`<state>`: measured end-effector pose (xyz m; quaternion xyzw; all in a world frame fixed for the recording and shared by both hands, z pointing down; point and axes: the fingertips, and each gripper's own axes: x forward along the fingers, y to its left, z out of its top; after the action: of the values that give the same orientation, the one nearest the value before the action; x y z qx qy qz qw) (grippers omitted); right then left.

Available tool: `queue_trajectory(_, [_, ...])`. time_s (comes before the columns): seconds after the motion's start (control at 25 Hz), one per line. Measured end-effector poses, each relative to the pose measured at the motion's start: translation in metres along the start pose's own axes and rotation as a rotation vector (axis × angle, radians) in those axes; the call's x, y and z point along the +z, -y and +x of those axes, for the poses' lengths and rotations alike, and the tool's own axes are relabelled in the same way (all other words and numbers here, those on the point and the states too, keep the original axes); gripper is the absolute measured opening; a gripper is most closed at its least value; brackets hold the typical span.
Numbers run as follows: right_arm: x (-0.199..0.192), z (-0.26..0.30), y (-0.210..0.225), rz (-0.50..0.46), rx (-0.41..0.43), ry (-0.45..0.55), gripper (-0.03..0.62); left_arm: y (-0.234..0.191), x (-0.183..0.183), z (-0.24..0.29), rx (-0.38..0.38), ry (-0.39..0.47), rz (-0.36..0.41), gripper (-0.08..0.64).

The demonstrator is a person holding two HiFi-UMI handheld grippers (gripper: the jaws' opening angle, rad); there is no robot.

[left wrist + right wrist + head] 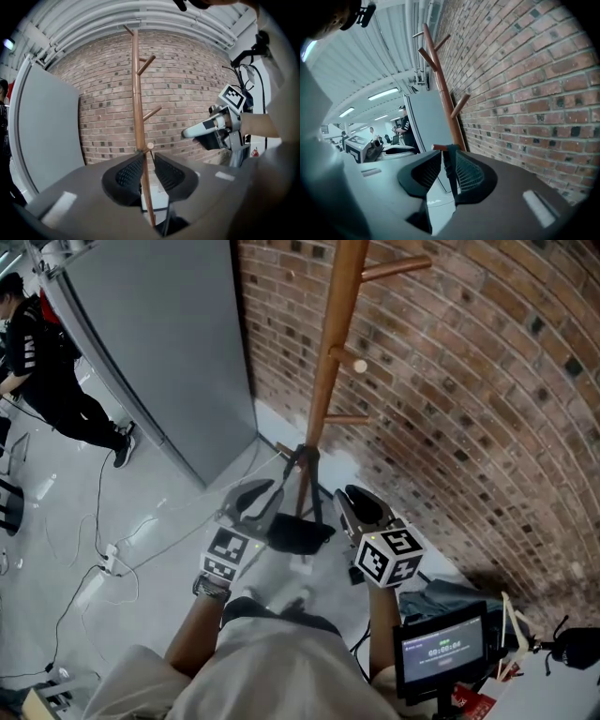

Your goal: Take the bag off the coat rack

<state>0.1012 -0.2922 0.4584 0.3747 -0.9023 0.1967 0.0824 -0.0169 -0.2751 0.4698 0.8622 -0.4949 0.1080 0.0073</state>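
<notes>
The wooden coat rack (327,362) stands against the brick wall. A small black bag (298,532) hangs low on it, its strap (302,460) looped over a short low peg. My left gripper (261,495) is at the bag's left and my right gripper (352,504) at its right, both near the strap. In the left gripper view the left gripper (148,164) is open, with the thin strap (159,201) running down between its pads below the peg (149,146). The right gripper (447,165) is open too; the strap (449,176) lies close to its right pad.
A grey partition panel (159,343) stands to the rack's left. Cables and a power strip (110,561) lie on the floor at the left, where a person (42,371) stands far off. A small monitor (441,651) and gear sit at the lower right.
</notes>
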Motion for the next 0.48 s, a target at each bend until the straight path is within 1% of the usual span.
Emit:
queue_trajectory(0.2, [-0.023, 0.020, 0.014, 0.015, -0.021, -0.069, 0.122, -0.007, -0.030, 0.023, -0.016, -0.077, 0.003, 0.092])
queue_trajectory(0.32, [-0.031, 0.029, 0.015, 0.013, -0.035, -0.091, 0.135, -0.011, -0.053, 0.035, -0.046, -0.117, -0.007, 0.106])
queue_trajectory(0.48, [-0.038, 0.048, 0.013, 0.016, -0.033, -0.115, 0.138, -0.019, -0.086, 0.054, -0.085, -0.166, -0.010, 0.131])
